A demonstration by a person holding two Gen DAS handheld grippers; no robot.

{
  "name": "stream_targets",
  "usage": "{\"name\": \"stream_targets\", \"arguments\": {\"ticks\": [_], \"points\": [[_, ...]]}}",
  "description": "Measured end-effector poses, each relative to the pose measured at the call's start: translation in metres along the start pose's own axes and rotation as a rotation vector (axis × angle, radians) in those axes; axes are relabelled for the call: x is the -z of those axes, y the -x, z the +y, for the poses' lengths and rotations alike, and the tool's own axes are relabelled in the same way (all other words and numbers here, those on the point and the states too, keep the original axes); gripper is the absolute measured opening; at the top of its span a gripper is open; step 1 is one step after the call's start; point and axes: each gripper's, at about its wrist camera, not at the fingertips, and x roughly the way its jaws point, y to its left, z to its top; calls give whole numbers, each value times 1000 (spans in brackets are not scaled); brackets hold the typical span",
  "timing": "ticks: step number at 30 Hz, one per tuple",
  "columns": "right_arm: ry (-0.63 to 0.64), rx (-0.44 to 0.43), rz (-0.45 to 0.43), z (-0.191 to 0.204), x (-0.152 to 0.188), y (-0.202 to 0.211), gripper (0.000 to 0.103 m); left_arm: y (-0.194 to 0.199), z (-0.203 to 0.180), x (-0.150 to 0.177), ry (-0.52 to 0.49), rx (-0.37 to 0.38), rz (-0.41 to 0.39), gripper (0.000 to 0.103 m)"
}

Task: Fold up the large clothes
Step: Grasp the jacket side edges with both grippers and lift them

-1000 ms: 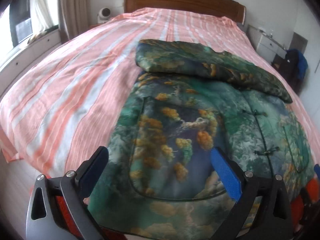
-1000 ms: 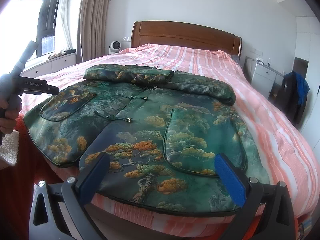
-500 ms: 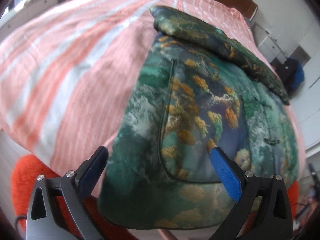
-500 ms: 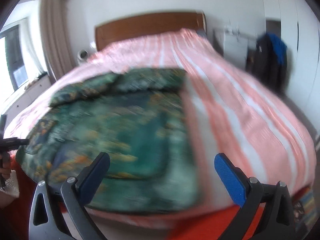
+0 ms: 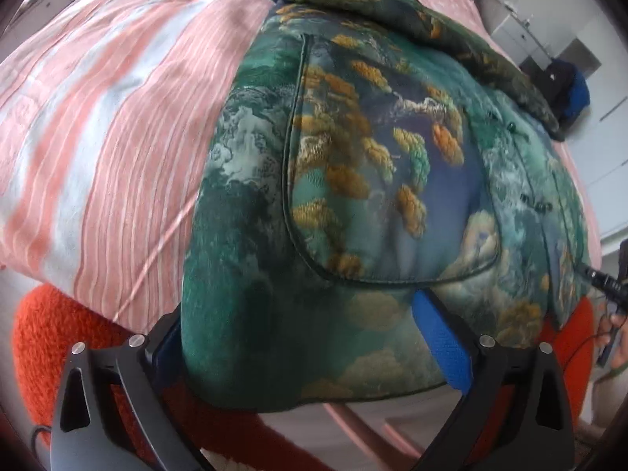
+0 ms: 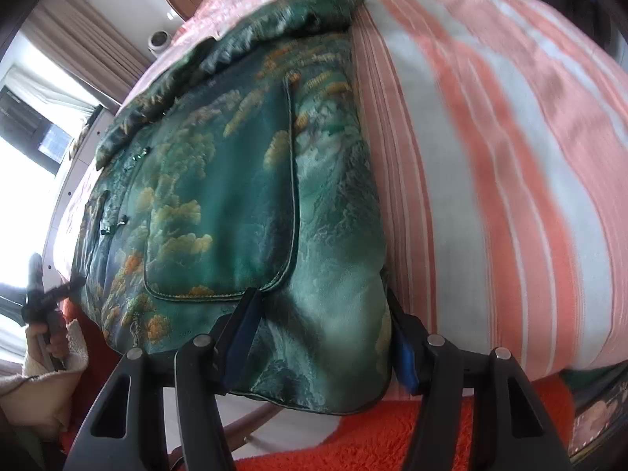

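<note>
Your right hand-held gripper (image 6: 320,337) is closing around the near right hem corner of the padded jacket (image 6: 243,180) spread on the bed (image 6: 490,157); the left hand-held gripper (image 5: 298,337) straddles the near left corner, released. Clench unevenly — one slippery, bulky corner may slide free, skewing the fold.

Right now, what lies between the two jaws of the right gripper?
The bottom corner of the green jacket lies between the closing jaws of the right gripper. This shows in the right wrist view. The striped bedcover lies beside it.
</note>
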Motion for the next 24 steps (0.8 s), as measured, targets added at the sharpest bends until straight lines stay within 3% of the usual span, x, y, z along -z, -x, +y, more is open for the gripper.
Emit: {"name": "stream_targets", "arguments": {"ticks": [3,4,5,6,8,13,19,22,24], "points": [[-15,-6,12,-2,-2,-2,58,2,4,9,19,-44,8,70],[-11,-6,15,-1,-2,-3,54,3,6,10,25,-48,10,56],[-2,-14,20,0,-2,-2,33,6,7,12,31,-48,11,37],[-2,-19,19,0,-1,0,14,9,10,13,35,-53,13,27],[-20,-40,9,0,-2,4,12,18,14,17,48,-23,14,14],[-15,-84,-28,4,1,26,10,47,17,28,34,32,22,10],[-46,-141,44,6,35,41,10,71,27,63,44,74,69,10],[-153,-268,19,-2,39,52,10,101,34,42,94,147,8,9],[-169,-355,-45,1,18,69,9,121,33,9,93,198,-61,9]]}}
